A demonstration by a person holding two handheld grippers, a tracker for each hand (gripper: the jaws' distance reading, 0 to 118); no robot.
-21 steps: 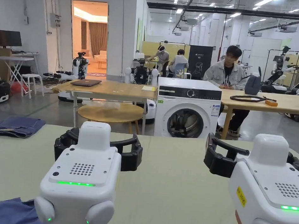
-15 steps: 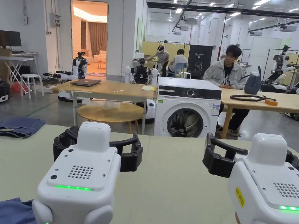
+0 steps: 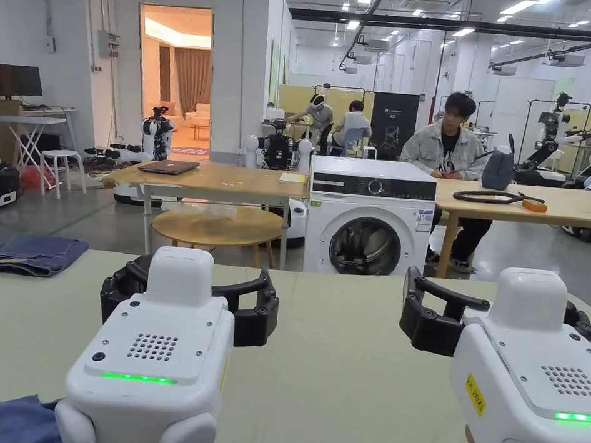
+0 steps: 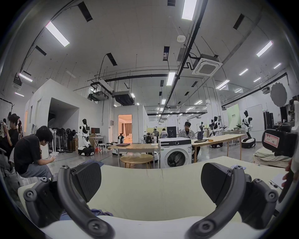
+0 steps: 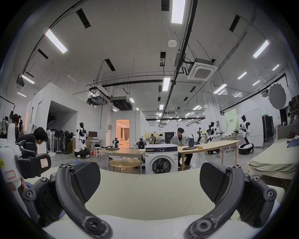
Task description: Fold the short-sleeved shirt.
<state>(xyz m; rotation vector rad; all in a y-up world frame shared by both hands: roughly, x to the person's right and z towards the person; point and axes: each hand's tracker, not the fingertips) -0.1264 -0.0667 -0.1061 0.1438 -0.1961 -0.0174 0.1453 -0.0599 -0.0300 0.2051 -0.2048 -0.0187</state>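
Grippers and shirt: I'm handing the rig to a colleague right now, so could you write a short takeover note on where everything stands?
Left gripper: fingers wide apart, holding nothing, held above the pale green table.
Right gripper: also open and empty, level with the left, above the same table.
Blue cloth: bunched at the near left edge of the table, beside the left gripper's body; probably the shirt, but too little of it shows to be sure.
Folded blue garment: lies at the far left corner.
Done: nothing visible on the near cloth.
Left: pull it onto the table, spread it flat, fold it.
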